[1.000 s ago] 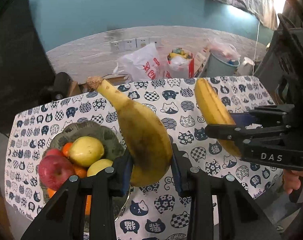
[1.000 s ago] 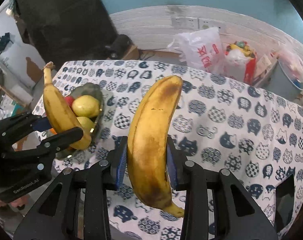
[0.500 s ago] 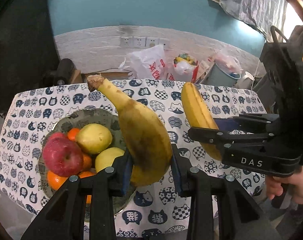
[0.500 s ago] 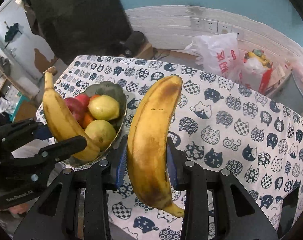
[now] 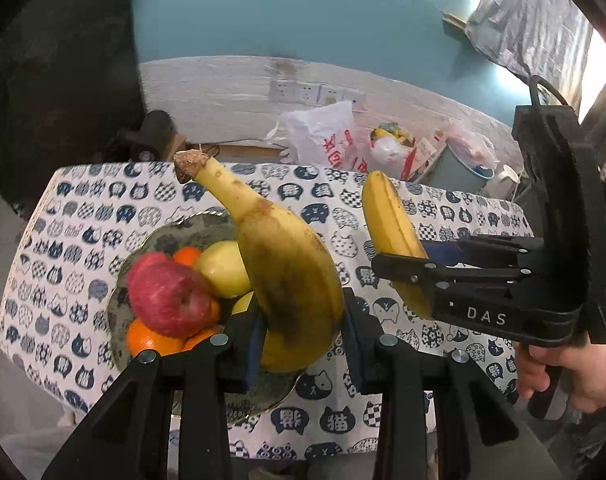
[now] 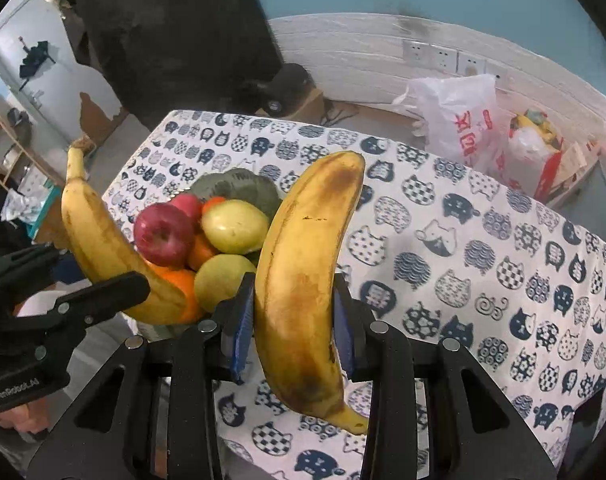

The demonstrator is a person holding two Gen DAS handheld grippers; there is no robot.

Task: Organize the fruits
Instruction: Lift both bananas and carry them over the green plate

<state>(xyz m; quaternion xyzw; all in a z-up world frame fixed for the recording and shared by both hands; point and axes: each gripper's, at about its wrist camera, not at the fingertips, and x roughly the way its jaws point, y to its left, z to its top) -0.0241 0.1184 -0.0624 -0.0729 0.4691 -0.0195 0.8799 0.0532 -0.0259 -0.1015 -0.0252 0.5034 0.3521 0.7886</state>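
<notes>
- Above a table draped in a white cloth printed with navy cat faces, the left gripper is clamping its blue ribbed pads tight on a curved, brown-mottled banana, whose frayed stem end is pointing up.
- Beside it, the right gripper is pinching shut on a second banana, which is smooth and yellow, bruising brown along its spine, and standing nearly upright.
- Below both, a dull greenish scalloped bowl is sitting on the cloth and holding a glossy red apple, two rounded yellow-green fruits and oranges.
- Behind the table, a crinkled white plastic bag is slumping against a pale plank wall.
</notes>
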